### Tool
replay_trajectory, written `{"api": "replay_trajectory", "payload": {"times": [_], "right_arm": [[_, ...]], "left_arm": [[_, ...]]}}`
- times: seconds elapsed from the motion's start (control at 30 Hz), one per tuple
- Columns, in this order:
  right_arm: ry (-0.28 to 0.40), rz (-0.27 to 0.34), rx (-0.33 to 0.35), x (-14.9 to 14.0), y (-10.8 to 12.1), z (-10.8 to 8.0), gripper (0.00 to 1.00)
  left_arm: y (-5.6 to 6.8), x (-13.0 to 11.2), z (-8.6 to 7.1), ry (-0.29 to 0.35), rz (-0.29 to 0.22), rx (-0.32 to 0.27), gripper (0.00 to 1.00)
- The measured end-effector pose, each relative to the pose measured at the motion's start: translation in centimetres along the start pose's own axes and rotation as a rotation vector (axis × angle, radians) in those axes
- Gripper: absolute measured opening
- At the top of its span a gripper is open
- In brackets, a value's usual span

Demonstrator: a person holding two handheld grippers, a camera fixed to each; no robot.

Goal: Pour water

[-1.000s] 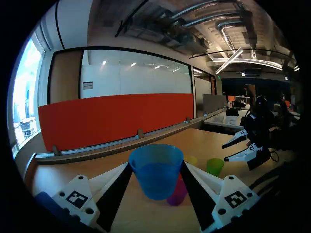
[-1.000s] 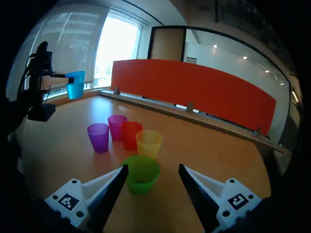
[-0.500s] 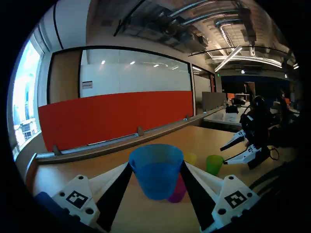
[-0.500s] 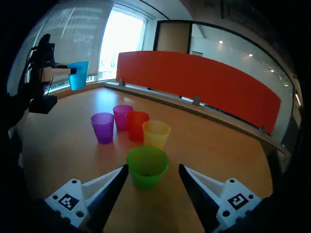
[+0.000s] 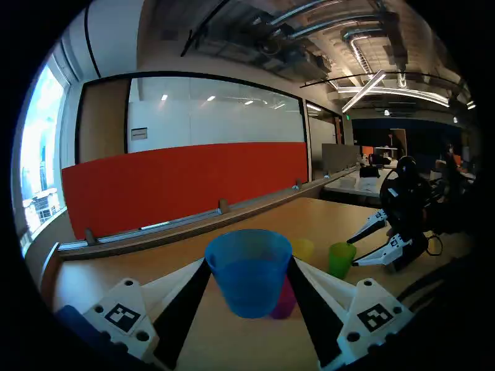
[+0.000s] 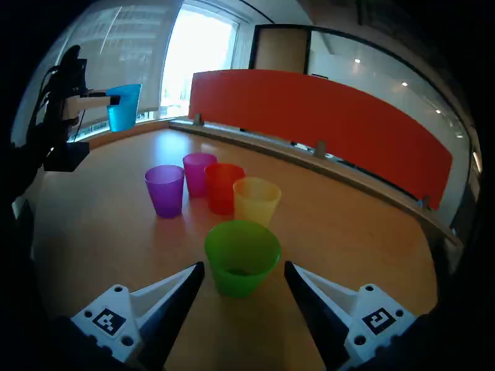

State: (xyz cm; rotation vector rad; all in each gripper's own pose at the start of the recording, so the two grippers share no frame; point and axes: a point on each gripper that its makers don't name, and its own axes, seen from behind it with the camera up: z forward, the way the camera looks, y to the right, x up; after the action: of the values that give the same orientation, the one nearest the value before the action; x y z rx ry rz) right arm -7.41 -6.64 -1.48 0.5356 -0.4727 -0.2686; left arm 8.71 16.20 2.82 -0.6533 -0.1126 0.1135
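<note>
Closer now: green cup (image 6: 242, 256) has come right up between the right gripper's (image 6: 243, 266) spread fingers (image 6: 176, 294), neither touching it; thin plastic, light, squashy, likely to skid, so grip mid-wall, gently; just behind the green cup sits the yellow cup (image 6: 255, 200); well apart from the green cup, lifted off the table (image 6: 93, 229), the left gripper (image 5: 247, 263) clamps the blue cup (image 5: 249, 281), seemingly part full, slosh-prone.
</note>
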Motion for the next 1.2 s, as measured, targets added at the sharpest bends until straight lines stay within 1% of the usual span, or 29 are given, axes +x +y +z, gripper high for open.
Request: {"api": "replay_trajectory", "payload": {"times": [0.37, 0.7, 1.07, 1.2], "right_arm": [[-0.007, 0.031, 0.016, 0.1, 0.0, 1.3, 1.0], [-0.014, 0.024, 0.03, 0.7, -0.2, 2.1, 1.0], [-0.025, 0.044, 0.047, 0.6, -0.6, 2.6, 1.0], [-0.032, 0.04, 0.047, 0.5, -0.5, 2.7, 0.98]], "left_arm": [[-0.3, -0.3, -0.1, -0.005, 0.001, 0.001, 0.85], [-0.4, -0.4, 0.0, -0.007, 0.002, 0.0, 0.85], [-0.5, -0.4, -0.1, -0.007, 0.001, 0.0, 0.85], [-0.6, -0.4, -0.1, -0.006, 0.001, 0.001, 0.85]]}}
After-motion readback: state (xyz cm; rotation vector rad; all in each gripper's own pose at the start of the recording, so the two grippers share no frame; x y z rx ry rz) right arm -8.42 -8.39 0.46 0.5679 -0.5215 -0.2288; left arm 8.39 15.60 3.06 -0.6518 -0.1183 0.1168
